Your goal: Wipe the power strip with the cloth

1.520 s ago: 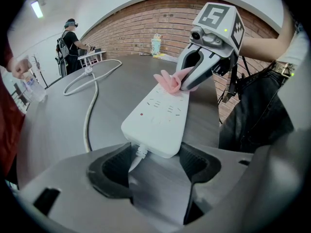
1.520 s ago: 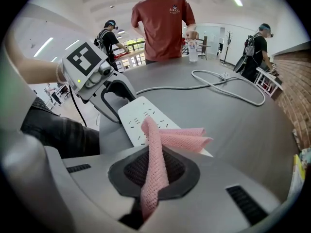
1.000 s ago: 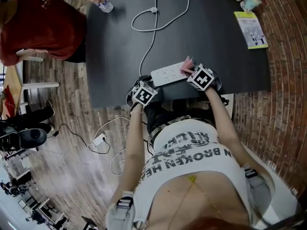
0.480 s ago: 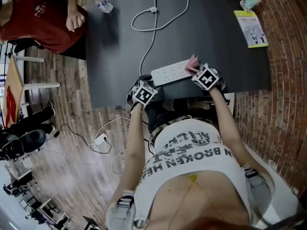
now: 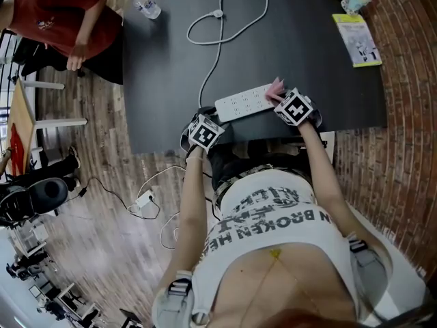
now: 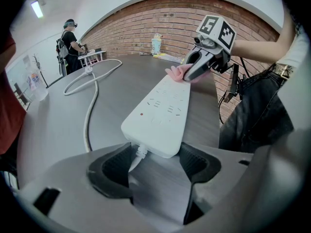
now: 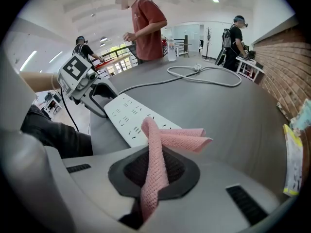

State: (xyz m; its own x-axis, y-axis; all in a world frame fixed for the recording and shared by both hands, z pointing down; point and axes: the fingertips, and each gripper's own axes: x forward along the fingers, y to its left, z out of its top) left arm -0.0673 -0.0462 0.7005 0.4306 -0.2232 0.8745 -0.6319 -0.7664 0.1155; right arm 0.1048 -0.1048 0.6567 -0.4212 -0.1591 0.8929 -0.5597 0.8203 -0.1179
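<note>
Mid-wipe. Bracing power strip (image 5: 240,103), near table's (image 5: 307,53) front edge, at its cord end between left gripper's (image 6: 156,161) closed jaws. Pinching pink cloth (image 7: 167,139) tight in right gripper (image 7: 154,171), resting on strip's far end. A second ago, sat nearer mid-strip. Next, probably: drag back along sockets, keeping pressure even and strip steady.

Off-task items: black rectangular table (image 5: 307,53). Clear plastic water bottle (image 5: 147,6) upright near its far left corner. Yellow-green printed booklet (image 5: 357,42) flat near the far right edge, pale blue patterned cup (image 5: 358,0) just beyond it. Person in a red t-shirt (image 7: 146,28) stands at the far left side. Person with a backpack and head-mounted rig (image 7: 236,33) further back. Red brick wall (image 6: 146,23) along the right side. White adapter with a thin cable (image 5: 142,200) on the wood-plank floor (image 5: 102,251).
</note>
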